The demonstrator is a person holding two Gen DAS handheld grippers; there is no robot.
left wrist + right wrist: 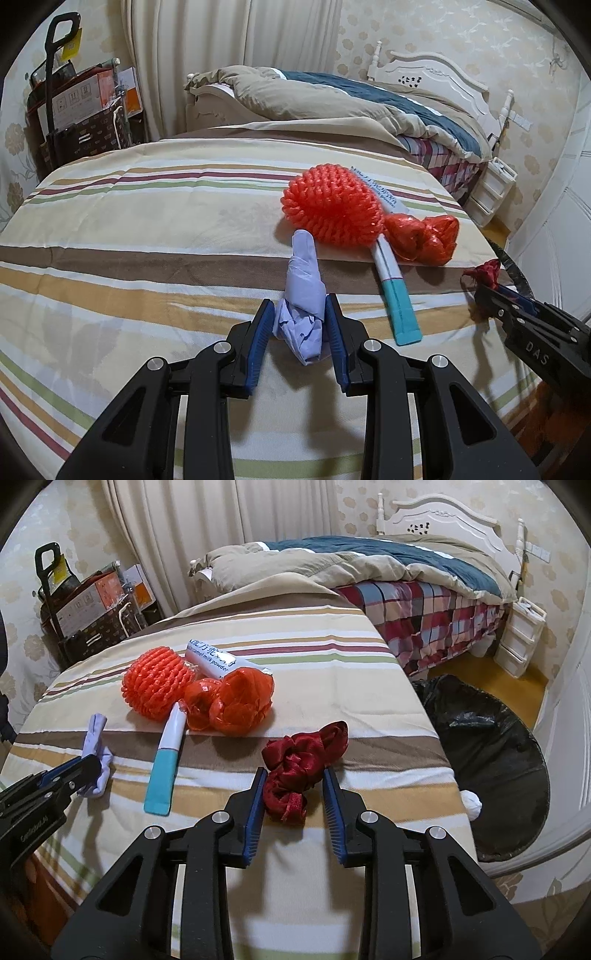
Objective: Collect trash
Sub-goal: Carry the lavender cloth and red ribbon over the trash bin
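Two tongs near bed edge (pixel 436 738), left (pixel 300 314) pinching lilac glove (pixel 303 295), right (pixel 295 786) straddling red fabric (pixel 303 764).

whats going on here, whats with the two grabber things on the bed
A person is clearing trash off the striped bedsheet with two handheld grippers. The left gripper has its fingers around a crumpled pale purple glove. The right gripper brackets a dark red fabric scrap. A black trash bag sits open beside the bed.

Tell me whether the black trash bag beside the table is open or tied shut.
Open. In the right wrist view the black trash bag gapes wide beside the striped table, its rim spread round; what lies inside cannot be told.
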